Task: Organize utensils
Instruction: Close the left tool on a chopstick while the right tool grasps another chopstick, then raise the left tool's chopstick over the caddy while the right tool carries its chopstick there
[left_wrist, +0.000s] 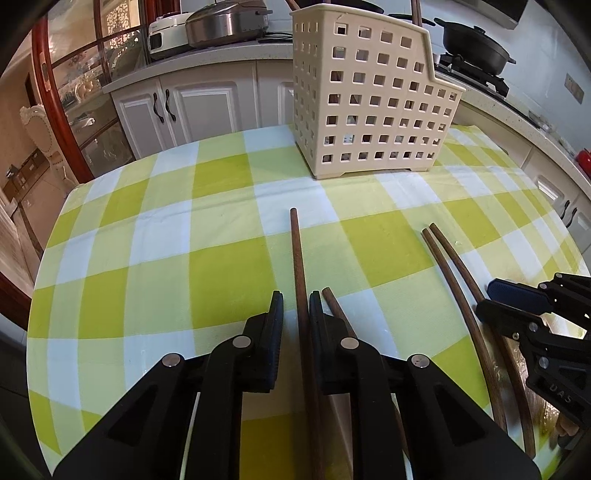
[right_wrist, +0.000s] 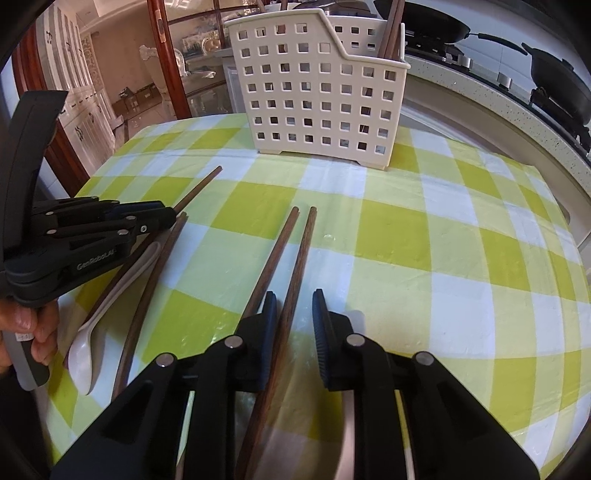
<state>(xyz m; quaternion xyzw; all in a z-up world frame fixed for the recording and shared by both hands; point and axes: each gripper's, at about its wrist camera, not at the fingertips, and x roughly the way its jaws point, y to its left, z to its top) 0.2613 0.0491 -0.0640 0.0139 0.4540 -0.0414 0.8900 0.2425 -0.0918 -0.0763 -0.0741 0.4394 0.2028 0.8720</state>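
Note:
A cream perforated utensil basket (left_wrist: 373, 99) stands at the far side of the checked table; it also shows in the right wrist view (right_wrist: 314, 85), with several brown chopsticks standing in it. My left gripper (left_wrist: 296, 299) is open with one brown chopstick (left_wrist: 297, 258) lying between its fingers; a second chopstick (left_wrist: 334, 304) lies just right of it. My right gripper (right_wrist: 294, 299) is open around one chopstick of a pair (right_wrist: 295, 251) on the cloth. A white spoon (right_wrist: 107, 317) lies under the left gripper (right_wrist: 162, 218). A pale spoon handle (right_wrist: 349, 424) lies beneath the right gripper.
A green and white checked cloth (left_wrist: 166, 258) covers the table. Behind it are white cabinets (left_wrist: 192, 107), a rice cooker (left_wrist: 225, 22) and a stove with black pans (left_wrist: 476, 48). The right gripper (left_wrist: 517, 295) sits at the right edge of the left wrist view.

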